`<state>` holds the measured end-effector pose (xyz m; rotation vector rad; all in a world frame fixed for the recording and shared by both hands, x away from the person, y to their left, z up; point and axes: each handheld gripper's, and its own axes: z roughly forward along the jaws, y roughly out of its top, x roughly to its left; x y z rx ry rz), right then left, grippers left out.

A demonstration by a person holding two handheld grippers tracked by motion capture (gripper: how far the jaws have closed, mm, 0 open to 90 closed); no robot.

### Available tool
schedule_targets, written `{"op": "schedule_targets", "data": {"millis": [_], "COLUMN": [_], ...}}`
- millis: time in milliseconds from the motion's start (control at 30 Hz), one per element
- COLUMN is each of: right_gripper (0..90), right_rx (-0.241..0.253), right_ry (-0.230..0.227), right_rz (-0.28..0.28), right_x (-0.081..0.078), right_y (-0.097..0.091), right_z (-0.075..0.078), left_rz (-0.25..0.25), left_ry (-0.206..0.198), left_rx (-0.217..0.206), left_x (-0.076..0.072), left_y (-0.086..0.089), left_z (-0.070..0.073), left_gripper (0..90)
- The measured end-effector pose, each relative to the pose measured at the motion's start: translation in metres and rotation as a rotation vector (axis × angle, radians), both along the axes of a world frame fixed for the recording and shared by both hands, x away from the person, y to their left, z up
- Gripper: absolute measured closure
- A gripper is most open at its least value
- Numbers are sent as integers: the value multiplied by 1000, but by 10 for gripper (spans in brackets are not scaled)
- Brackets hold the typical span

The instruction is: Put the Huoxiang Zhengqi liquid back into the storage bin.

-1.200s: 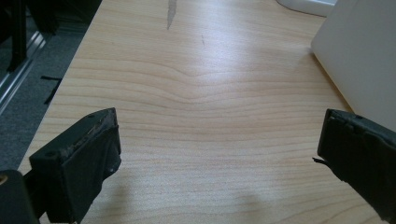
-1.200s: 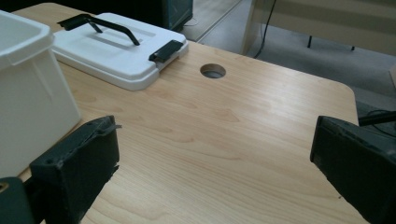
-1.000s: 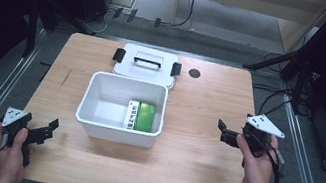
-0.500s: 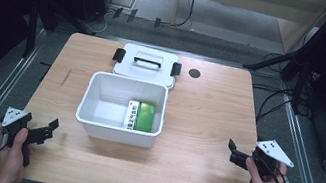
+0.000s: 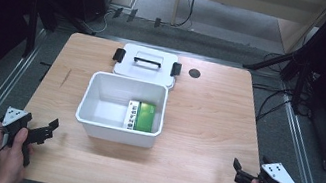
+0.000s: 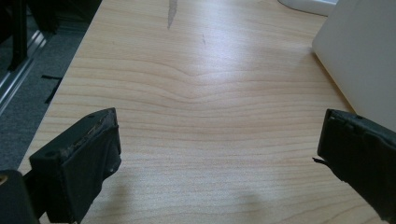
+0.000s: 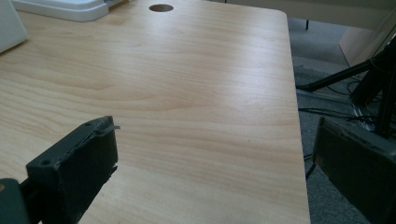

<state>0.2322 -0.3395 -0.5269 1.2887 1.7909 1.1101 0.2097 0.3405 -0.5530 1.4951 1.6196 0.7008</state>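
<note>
White bin [image 5: 96,110] holds a green box [image 5: 145,117]; left claw [image 5: 49,129] and right claw [image 5: 241,172] gape wide, empty.

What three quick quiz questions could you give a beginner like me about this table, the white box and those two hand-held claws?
1. True or false: the lid is closed on the white box.
2. What lies inside the box? A) a green carton B) a red cup C) nothing
3. Fill in: the jaws of the left gripper and the right gripper stand ____.

Key
1. False: the lid lies on the table behind the box, which is open.
2. A: the green carton lies in the box's right half.
3. Open: both hold nothing, each near a front corner of the table.
</note>
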Motion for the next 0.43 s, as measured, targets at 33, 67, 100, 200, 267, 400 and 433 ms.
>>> {"op": "schedule_targets", "data": {"millis": [33, 67, 100, 200, 267, 400, 433], "right_gripper": [6, 6, 6, 6, 6, 6, 6], "right_rx": [2, 7, 11, 23, 23, -6, -14], "right_ry": [0, -4, -6, -12, -4, 2, -10], "right_rz": [-1, 1, -1, 2, 4, 32, 35], "right_x": [-2, -4, -6, -11, -12, -14, -14], "right_y": [-1, -1, -2, -3, -3, 1, 2], "right_z": [-1, -2, -4, -9, -14, -19, -19], "left_rz": [-1, -1, 0, -4, -4, 2, 2], "left_ry": [0, 0, 0, 1, 1, 2, 2], "left_rx": [-1, -1, 0, -4, -8, -7, -7], "left_x": [0, 0, 0, -1, -1, -1, -1], "left_y": [0, 0, 0, 0, 1, 1, 1], "left_z": [0, 0, 0, 0, 0, 0, 0], "left_gripper": [1, 1, 1, 1, 1, 1, 1]}}
